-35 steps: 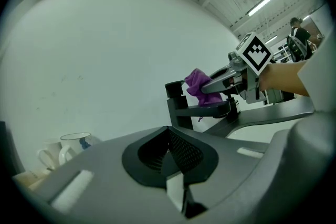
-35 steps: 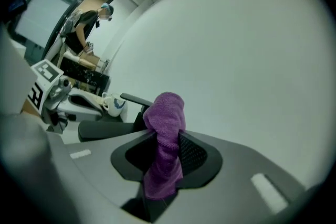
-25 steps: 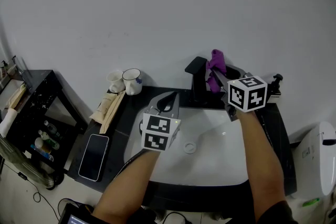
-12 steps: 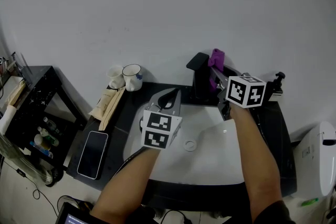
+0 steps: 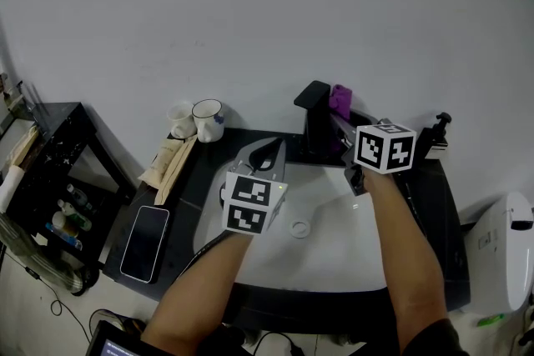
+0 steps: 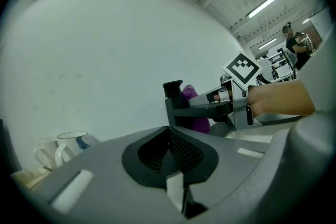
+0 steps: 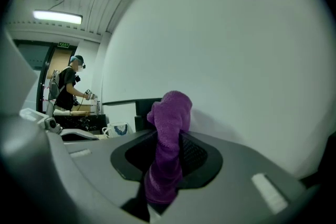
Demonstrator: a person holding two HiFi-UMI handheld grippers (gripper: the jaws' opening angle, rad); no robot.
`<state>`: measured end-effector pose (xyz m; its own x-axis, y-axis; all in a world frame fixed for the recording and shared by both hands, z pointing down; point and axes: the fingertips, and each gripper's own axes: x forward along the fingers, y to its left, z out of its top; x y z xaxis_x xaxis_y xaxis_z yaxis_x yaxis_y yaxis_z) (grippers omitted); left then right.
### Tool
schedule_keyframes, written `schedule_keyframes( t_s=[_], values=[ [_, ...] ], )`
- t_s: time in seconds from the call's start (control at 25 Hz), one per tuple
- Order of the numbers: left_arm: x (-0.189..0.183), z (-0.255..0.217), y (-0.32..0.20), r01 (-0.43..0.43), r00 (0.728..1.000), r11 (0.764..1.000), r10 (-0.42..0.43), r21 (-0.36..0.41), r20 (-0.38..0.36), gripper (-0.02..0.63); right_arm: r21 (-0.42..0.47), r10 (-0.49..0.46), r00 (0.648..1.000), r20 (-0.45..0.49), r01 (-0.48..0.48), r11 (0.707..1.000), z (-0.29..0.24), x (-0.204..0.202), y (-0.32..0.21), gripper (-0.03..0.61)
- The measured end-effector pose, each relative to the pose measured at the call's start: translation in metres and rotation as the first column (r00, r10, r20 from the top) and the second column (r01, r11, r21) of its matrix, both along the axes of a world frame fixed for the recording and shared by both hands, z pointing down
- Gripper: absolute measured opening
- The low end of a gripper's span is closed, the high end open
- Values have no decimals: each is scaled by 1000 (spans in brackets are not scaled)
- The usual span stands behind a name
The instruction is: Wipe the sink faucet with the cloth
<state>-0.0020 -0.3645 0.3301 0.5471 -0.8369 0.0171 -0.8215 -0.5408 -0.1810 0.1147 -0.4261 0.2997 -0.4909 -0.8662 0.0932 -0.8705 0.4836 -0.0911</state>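
Lowered since a second ago, the cloth (image 5: 340, 98) is seen just behind the faucet (image 5: 313, 111), clamped between the jaws of the right gripper (image 5: 338, 122). Only its top is shown in the head view, and contact with the faucet cannot be told. The spout is partly covered by that gripper. The left gripper (image 5: 269, 152) is held over the sink (image 5: 334, 258), jaws together on nothing. The wall (image 5: 250, 12) stands close behind the faucet.

Left tool (image 6: 168, 136), jaws together; faucet (image 6: 174, 107) beyond
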Motion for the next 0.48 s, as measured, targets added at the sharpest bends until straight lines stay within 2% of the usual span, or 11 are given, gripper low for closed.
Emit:
schedule_keyframes(
  t_s=[0.24, 0.48],
  values=[
    [0, 0, 0, 1, 1000, 1000, -1, 0, 4, 17, -48, -5, 989, -149, -2, 999, 23, 2, 3, 104],
    [2, 3, 1, -10, 1000, 1000, 10, -15, 0, 17, -59, -19, 966, -258, 4, 998, 35, 2, 13, 104]
  ],
)
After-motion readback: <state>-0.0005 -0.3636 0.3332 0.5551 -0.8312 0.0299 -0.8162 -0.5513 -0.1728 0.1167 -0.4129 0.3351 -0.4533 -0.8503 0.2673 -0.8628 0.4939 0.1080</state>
